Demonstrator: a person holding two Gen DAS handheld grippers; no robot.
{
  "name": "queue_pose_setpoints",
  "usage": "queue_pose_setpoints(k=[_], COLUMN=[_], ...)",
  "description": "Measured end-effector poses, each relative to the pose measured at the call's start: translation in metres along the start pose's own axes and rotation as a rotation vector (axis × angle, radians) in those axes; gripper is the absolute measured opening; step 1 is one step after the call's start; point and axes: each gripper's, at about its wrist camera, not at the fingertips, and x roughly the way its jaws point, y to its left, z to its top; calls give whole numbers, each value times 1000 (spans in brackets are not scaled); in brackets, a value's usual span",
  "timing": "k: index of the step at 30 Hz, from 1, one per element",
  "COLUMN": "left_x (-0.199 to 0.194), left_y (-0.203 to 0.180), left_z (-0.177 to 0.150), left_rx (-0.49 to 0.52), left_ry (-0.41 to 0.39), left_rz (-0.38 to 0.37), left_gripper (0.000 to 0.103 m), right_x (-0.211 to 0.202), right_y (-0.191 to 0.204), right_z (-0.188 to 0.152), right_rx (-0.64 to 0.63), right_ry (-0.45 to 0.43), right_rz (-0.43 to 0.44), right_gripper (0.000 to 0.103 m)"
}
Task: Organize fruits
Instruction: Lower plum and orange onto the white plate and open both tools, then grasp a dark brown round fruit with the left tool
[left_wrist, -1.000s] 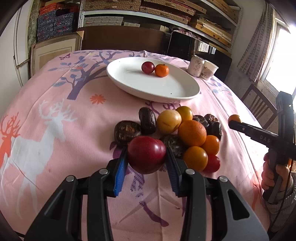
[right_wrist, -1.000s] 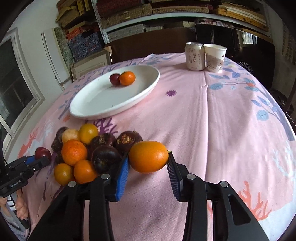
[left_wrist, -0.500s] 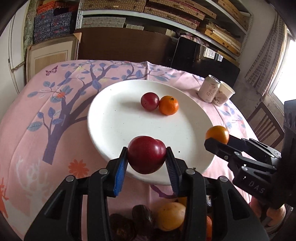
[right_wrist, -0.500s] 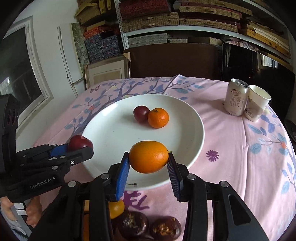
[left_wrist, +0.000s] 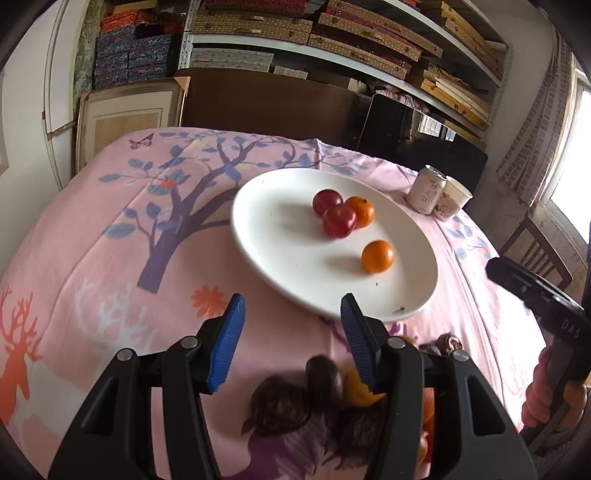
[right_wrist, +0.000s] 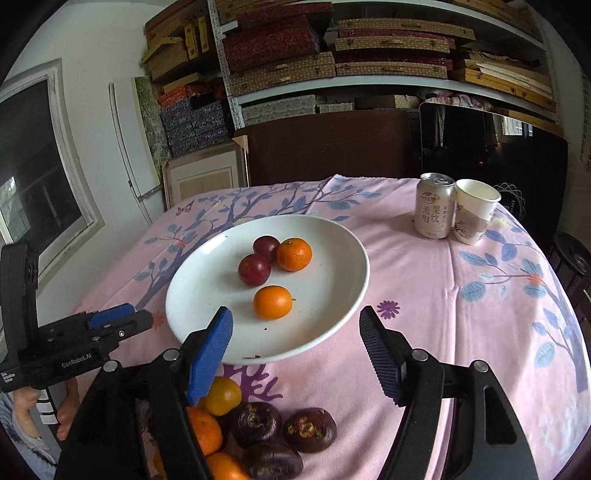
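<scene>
White plate (left_wrist: 295, 295) sat centre-right in left wrist view w/ two plums and two oranges; left gripper (left_wrist: 291, 325) had just been opening, nothing between jaws. Right view: right gripper (right_wrist: 295, 339) likewise opening, empty (remaining fruit pile (right_wrist: 258, 424) lower centre). Risk: freed orange (right_wrist: 272, 302) rolling off plate.

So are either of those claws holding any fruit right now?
No. Both the left claw and the right claw have just been opening and have nothing between them. The red plum and the orange lie on the white plate.
</scene>
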Motion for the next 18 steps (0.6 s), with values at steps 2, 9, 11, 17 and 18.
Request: queue_pose_setpoints(k=[2,9,11,17,18], left_x=[-9,-20,-19,-6,-2], left_y=[8,12,7,-14,-14], left_z=[-17,-61,-66,-69,-67], left_rx=[-19,19,49,159,157], left_ry=[6,46,58,87,95], left_rz=[17,100,100,121,121], left_gripper=[53,53,53,54,54], right_x=[-13,-29,-30,-32,-32], right_y=[-10,-42,-43,-41,-41], right_z=[-14,-52,-53,-53,-52], right_rx=[38,164,172,161,160], right_ry=[-4,37,32,27,25], right_rz=[3,16,16,20,18], right_gripper=[77,79,79,82,83])
